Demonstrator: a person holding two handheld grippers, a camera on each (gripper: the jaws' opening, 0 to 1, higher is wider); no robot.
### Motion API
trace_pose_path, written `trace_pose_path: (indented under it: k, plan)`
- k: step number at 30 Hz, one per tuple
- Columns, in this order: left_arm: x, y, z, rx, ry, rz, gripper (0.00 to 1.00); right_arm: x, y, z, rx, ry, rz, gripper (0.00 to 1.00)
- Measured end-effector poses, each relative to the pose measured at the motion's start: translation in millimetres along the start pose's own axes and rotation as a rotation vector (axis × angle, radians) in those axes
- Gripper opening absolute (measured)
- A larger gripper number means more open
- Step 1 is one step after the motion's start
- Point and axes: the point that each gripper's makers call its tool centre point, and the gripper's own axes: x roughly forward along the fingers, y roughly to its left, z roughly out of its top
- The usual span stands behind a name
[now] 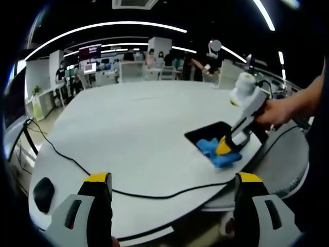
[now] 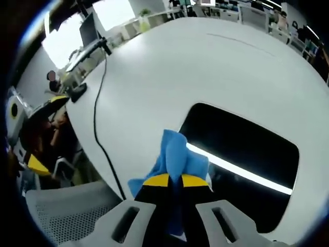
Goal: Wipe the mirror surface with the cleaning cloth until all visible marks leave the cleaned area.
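Two fingers [image 2: 195,181] pinch blue cloth [image 2: 177,154] on mirror [image 2: 247,149] | left fingers [image 1: 97,179] wide

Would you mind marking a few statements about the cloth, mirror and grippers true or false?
1. The right gripper is shut on the blue cloth. True.
2. The mirror stands upright on the table. False: it lies flat.
3. The left gripper holds the cloth. False: its fingers are apart, holding nothing.
4. A black cable runs across the table. True.
5. The cloth is red. False: it is blue.
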Motion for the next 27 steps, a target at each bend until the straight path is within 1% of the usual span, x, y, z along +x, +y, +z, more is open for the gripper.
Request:
trace_pose_path:
  k: [3, 12, 19, 23, 27]
  plan:
    - [0, -1.3, 2.1, 0.009, 0.002, -0.006, 1.0, 0, 0, 0.4, -0.003, -0.006, 0.008, 0.01]
    - [0, 5.7, 11.1, 0.015, -0.004, -0.005, 1.0, 0, 0, -0.2, -0.022, -0.022, -0.002, 0.01]
    - [0, 8.9, 17.3, -0.002, -0.017, -0.005, 1.0, 0, -1, 0.1, 0.005, -0.027, -0.003, 0.01]
    - [2, 12.0, 17.3, -0.011, -0.013, -0.001, 1.0, 1, -2, 1.6, 0.035, -0.007, 0.005, 0.01]
    - [6, 14.7, 18.4, -0.013, -0.008, -0.001, 1.0, 0, -2, 1.1, 0.039, -0.002, 0.007, 0.01]
